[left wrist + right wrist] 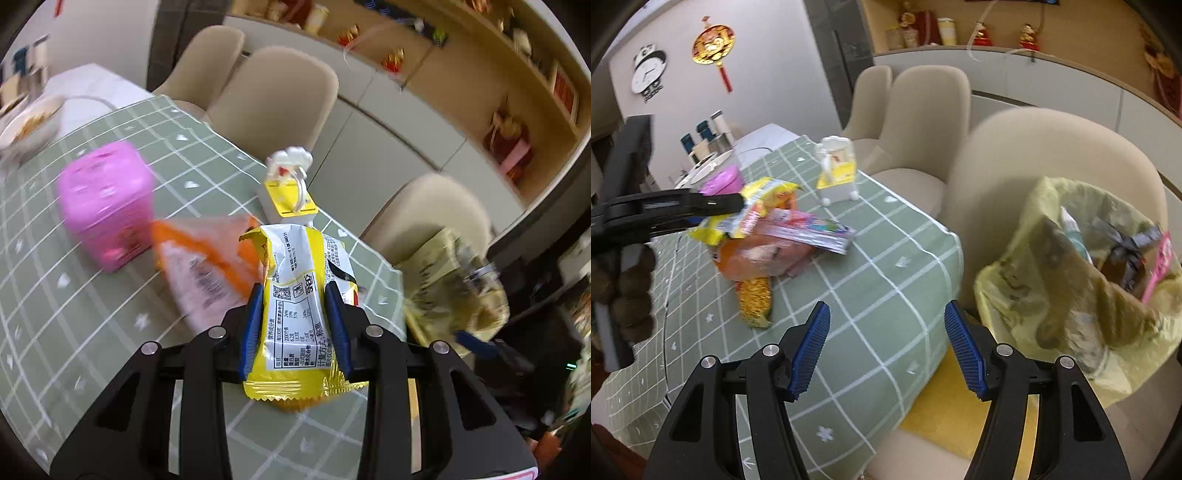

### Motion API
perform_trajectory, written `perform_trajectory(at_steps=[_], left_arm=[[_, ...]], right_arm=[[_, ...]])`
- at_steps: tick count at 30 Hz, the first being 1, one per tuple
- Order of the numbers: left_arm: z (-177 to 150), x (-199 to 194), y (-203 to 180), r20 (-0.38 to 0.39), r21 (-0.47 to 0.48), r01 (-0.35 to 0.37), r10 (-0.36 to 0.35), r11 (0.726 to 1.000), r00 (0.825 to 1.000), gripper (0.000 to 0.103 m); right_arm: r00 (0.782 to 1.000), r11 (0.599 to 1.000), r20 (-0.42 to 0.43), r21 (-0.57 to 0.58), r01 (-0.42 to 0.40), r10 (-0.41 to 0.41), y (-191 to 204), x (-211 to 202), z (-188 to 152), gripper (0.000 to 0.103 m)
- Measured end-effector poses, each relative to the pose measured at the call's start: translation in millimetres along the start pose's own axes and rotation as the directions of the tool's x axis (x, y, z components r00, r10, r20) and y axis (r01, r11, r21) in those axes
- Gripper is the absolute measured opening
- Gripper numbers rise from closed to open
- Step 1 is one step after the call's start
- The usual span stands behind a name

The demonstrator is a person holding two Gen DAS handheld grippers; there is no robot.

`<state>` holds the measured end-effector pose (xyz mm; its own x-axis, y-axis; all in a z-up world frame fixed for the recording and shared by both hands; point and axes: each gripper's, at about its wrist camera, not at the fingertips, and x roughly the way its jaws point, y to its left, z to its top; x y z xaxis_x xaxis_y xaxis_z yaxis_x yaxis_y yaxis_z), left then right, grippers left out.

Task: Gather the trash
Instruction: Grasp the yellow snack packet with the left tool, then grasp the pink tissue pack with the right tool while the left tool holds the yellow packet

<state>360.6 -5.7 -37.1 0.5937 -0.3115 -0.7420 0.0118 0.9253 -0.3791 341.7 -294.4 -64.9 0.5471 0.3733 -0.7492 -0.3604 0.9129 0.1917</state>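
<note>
Left claw [295, 325] pinches yellow snack wrapper [299, 295]; right claw [886, 347] gapes.

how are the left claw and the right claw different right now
The left claw is shut on the yellow snack wrapper, while the right claw is open with nothing between its pads. The left claw is above the green checked tablecloth near the other wrappers; the right claw is at the table's edge beside the yellow trash bag. Both have black arms and blue ribbed pads.
</note>
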Motion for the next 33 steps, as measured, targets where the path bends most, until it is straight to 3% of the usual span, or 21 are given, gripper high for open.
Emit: perform_trajectory(at_steps=[7,11,16,18,20,22,25,30,33], left_arm=[[-48,-58,42,0.046,-0.098,-0.106,0.111,0.990,0.993,0.034],[-70,-64,62,0.020,-0.153,-0.147,0.152,0.977,0.988,0.036],[-78,-61,76,0.003,-0.187,-0.189,0.193,0.964,0.981,0.036],[-79,-61,80,0.005,-0.196,-0.196,0.201,0.961,0.980,0.036],[-78,-60,82,0.005,-0.203,-0.199,0.204,0.959,0.979,0.037],[-76,-57,83,0.004,-0.206,-0.201,0.207,0.958,0.978,0.037],[-75,-55,87,-0.007,-0.209,-0.205,0.208,0.956,0.978,0.038],[-75,-47,96,-0.029,-0.237,-0.211,0.211,0.948,0.977,0.039],[-74,-44,98,-0.034,-0.249,-0.210,0.208,0.946,0.977,0.039]], right_arm=[[0.995,0.993,-0.004,-0.070,-0.096,0.096,31,9,17,0.061],[0.988,0.975,0.001,-0.162,-0.152,0.154,54,29,45,0.061],[0.985,0.960,-0.034,-0.220,-0.173,0.169,66,70,84,0.061],[0.985,0.960,-0.053,-0.222,-0.170,0.162,64,92,95,0.058],[0.990,0.966,-0.080,-0.222,-0.132,0.117,59,113,101,0.045],[0.987,0.973,-0.134,-0.201,-0.115,0.088,48,137,97,0.037],[0.979,0.983,-0.184,-0.143,-0.112,0.085,33,149,85,0.035],[0.977,0.987,-0.191,-0.112,-0.116,0.093,26,123,52,0.035],[0.964,0.982,-0.225,-0.095,-0.164,0.139,33,104,27,0.035]])
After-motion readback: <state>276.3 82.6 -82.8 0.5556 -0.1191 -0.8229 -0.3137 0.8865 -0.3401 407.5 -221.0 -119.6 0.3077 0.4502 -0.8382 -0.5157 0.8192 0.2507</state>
